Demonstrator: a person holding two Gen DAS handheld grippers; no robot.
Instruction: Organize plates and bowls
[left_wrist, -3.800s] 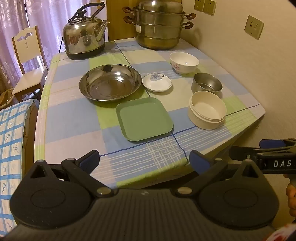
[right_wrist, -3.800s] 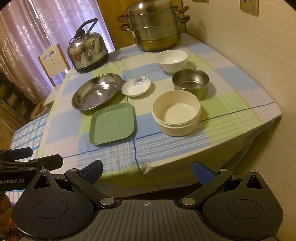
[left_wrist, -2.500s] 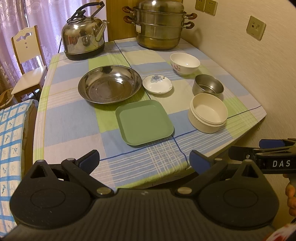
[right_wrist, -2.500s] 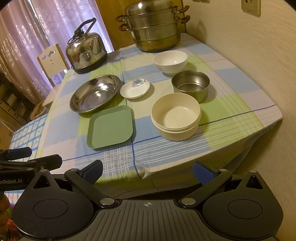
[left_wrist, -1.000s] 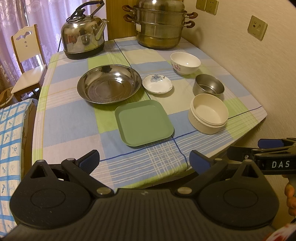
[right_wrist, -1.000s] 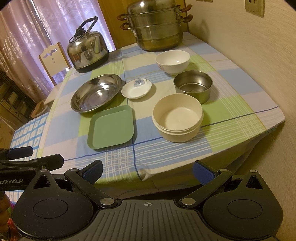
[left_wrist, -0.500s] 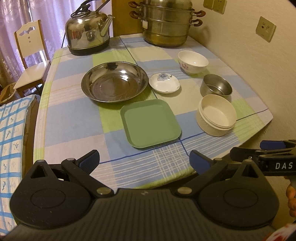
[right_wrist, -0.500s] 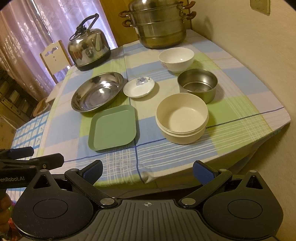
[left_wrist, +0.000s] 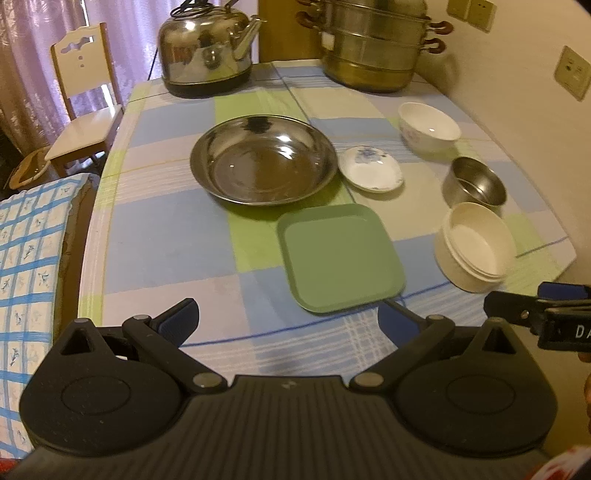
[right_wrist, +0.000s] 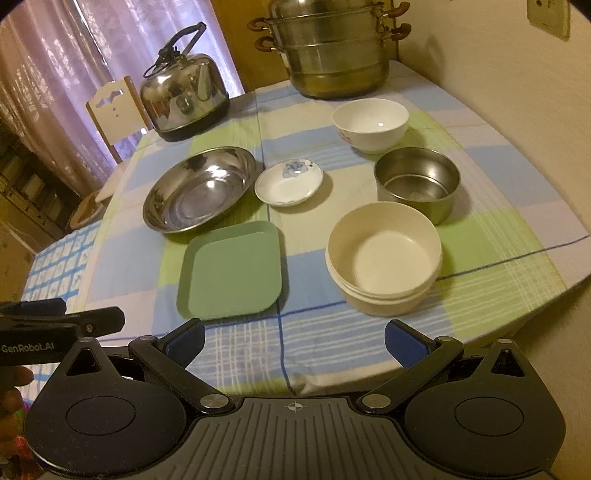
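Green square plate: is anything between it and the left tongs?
Nothing visible. The left tongs are open and empty at the table's near edge, and only bare checked tablecloth lies between them and the green square plate. The round steel basin sits beyond the plate.

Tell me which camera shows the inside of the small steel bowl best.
The right wrist view: the small steel bowl sits near centre, its floor plainly visible. In the left wrist view it lies toward the right edge, seen obliquely, mostly its inner wall showing.
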